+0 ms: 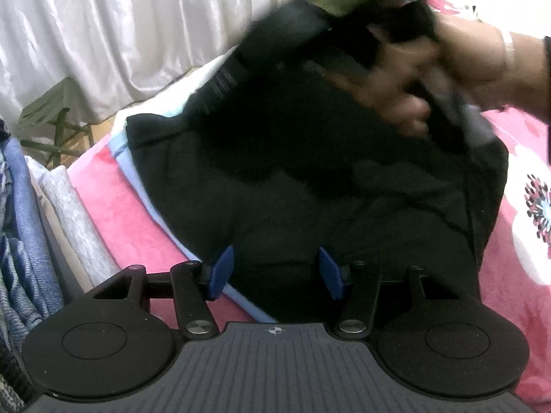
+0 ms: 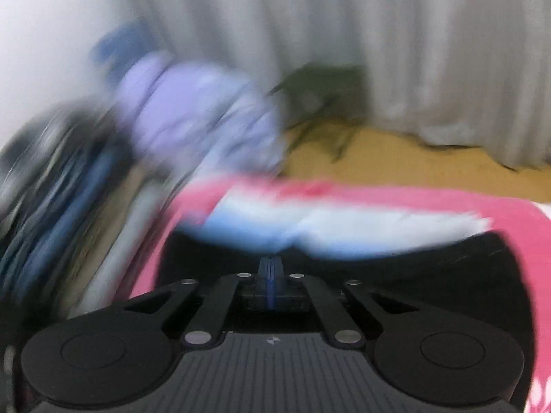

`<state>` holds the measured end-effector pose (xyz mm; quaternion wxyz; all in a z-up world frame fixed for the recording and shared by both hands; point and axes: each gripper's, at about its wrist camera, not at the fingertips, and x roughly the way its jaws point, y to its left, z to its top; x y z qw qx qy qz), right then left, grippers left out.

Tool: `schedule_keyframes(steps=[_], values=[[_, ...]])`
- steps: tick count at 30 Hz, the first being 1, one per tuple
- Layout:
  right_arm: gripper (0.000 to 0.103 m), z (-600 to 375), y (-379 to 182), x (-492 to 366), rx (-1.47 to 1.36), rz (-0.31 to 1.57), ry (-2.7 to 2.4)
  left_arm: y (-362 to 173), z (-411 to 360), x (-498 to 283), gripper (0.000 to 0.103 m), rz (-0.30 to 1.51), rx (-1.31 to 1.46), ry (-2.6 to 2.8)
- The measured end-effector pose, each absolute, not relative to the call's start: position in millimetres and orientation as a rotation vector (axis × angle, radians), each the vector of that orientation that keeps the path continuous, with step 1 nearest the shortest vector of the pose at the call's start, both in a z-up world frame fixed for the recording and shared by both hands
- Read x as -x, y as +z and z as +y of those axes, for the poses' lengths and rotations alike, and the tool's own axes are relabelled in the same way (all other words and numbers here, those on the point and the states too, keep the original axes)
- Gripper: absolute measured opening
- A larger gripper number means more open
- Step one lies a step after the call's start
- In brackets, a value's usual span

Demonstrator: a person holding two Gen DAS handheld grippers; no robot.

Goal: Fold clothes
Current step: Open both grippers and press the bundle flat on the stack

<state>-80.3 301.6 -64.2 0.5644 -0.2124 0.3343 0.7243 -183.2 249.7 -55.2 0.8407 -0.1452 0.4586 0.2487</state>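
A black garment (image 1: 310, 179) lies spread on a pink flowered blanket (image 1: 113, 206), over a white and light-blue cloth (image 1: 137, 186). My left gripper (image 1: 273, 272) is open, its blue pads over the garment's near edge, holding nothing. In the left wrist view a hand with my right gripper (image 1: 447, 117) lifts a black part of the garment, blurred. In the right wrist view my right gripper (image 2: 271, 268) has its blue pads together; the black garment (image 2: 447, 275) lies beneath, and whether cloth is pinched is hidden by blur.
A stack of folded blue, grey and white clothes (image 1: 38, 213) stands at the left of the bed. A green folding stool (image 1: 51, 120) stands on the floor by a white curtain (image 1: 120, 27). The right wrist view is heavily blurred by motion.
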Motion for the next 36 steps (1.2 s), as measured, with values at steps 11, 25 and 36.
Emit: schedule_keyframes(steps=[11,25,36], values=[[0.001,310,-72,121,0.505,0.883,1.912,-54,249,185,0.056,0.971,0.308,0.525],[0.007,249,-58,-20,0.363,1.000,1.532,-51,244,186,0.056,0.978,0.321,0.517],[0.016,178,9,-27,0.494,0.825,1.550,-48,244,189,0.056,0.975,0.317,0.504]])
